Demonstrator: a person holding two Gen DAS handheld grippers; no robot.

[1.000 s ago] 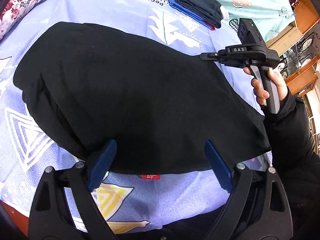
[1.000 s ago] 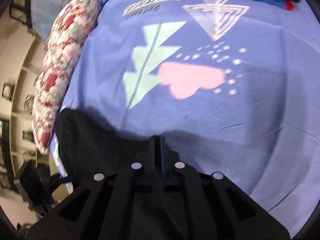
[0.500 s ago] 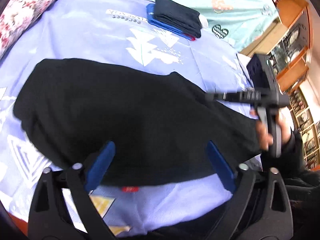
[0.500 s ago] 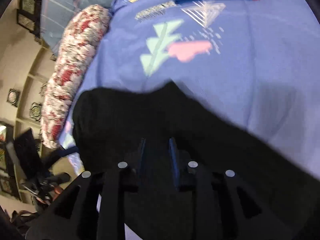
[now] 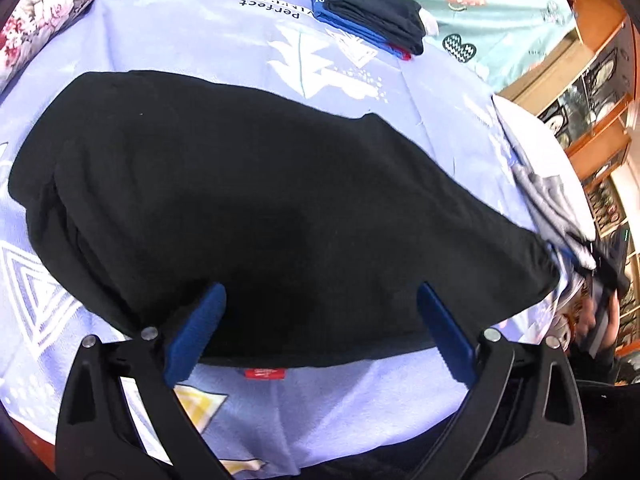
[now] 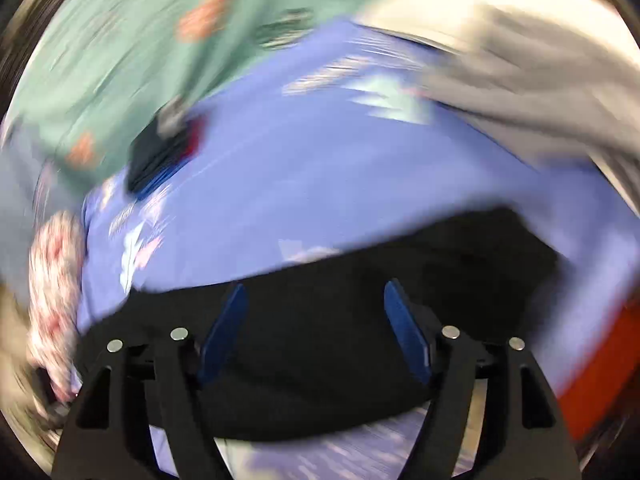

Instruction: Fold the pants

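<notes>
Bed covered by lilac printed sheet [image 5: 208, 36]; floral pillow [image 5: 44, 12] far left; wooden display shelves [image 5: 600, 92] right.

The pants [image 5: 256, 208] are matt black cloth, soft and slightly fuzzy. Beneath them the bedsheet [image 5: 192, 40] is smooth printed lilac cloth. Beyond the pants lies a stack of folded clothes [image 5: 372, 16], dark matt fabric.

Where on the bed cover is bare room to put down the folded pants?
The widest free patch of the lilac bed cover lies between the black pants, the floral pillow and the stack of folded clothes. A narrower strip runs along the near edge, below the pants. The right side is crowded by the grey clothes.
</notes>
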